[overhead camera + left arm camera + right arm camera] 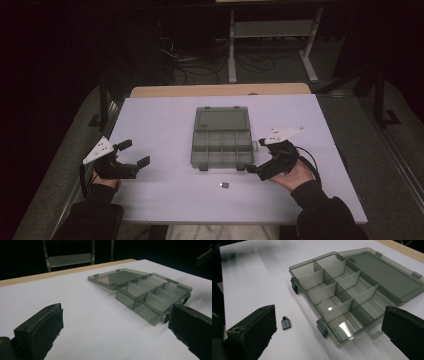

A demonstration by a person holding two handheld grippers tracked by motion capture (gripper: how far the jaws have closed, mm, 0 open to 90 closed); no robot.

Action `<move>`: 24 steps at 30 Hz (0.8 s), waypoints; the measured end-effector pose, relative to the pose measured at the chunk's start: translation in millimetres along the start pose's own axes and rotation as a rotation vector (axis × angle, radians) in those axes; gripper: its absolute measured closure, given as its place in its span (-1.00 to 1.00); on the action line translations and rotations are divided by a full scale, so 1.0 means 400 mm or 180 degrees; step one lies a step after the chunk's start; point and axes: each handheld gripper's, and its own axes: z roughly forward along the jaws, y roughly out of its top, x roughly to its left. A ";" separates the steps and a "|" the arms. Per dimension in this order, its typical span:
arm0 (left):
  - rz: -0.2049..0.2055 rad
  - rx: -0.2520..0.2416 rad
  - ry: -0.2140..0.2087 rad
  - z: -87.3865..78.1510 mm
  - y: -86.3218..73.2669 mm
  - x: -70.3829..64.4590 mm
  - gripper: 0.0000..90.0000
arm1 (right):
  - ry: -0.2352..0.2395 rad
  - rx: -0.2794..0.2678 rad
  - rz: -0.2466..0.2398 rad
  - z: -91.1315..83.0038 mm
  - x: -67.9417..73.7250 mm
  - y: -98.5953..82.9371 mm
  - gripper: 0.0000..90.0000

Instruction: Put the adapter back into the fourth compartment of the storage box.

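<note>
The box (221, 136) lies open mid-table (150, 115), lid flat behind its tray, with a small dark adapter (225, 185) just in front of it on the bare top; the right gripper (256, 168) hovers at the tray's near right corner, jaws apart and empty, and the left gripper (135, 153) waits well to the left, jaws likewise apart. The adapter looks light, hard and smooth (likely to skid or flip), so I would pinch it across its short sides, low to the table; it is a stubby black block with a narrower plug end, while the box is smoky clear plastic, thin-walled, with empty compartments.
</note>
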 end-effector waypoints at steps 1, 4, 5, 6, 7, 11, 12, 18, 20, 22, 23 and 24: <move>0.0001 0.0002 0.0000 0.000 0.000 0.000 -1.00 | 0.0006 0.0006 -0.0001 0.003 0.002 0.001 -1.00; 0.0000 -0.0001 -0.0002 0.000 0.000 0.000 -1.00 | 0.0040 0.0035 -0.0037 0.013 0.008 0.005 -1.00; 0.0001 -0.0001 -0.0003 0.000 0.000 0.000 -1.00 | 0.0051 0.0048 -0.0045 0.017 0.011 0.006 -1.00; 0.0000 -0.0001 -0.0002 0.000 0.000 0.000 -1.00 | 0.0064 0.0055 -0.0054 0.020 0.012 0.007 -1.00; 0.0001 -0.0001 -0.0001 0.000 0.000 0.000 -1.00 | 0.0072 0.0069 -0.0062 0.023 0.014 0.008 -1.00; 0.0004 0.0000 -0.0005 0.000 0.000 0.000 -1.00 | 0.0102 0.0105 -0.0096 0.034 0.021 0.011 -1.00; 0.0001 -0.0001 -0.0003 0.000 0.000 0.000 -1.00 | 0.0109 0.0120 -0.0102 0.036 0.022 0.011 -1.00; 0.0005 0.0000 -0.0006 0.000 0.000 0.000 -1.00 | 0.0148 0.0156 -0.0136 0.047 0.030 0.014 -1.00; -0.0001 -0.0005 -0.0006 0.000 0.000 0.000 -1.00 | 0.0148 0.0156 -0.0136 0.047 0.030 0.014 -1.00; 0.0004 -0.0002 -0.0007 0.000 0.000 0.000 -1.00 | 0.0169 0.0172 -0.0148 0.052 0.034 0.015 -1.00; 0.0000 -0.0007 -0.0008 0.000 0.000 0.000 -1.00 | 0.0204 0.0204 -0.0161 0.060 0.039 0.015 -1.00; 0.0000 -0.0007 -0.0008 0.000 0.000 0.000 -1.00 | 0.0204 0.0204 -0.0161 0.060 0.039 0.015 -1.00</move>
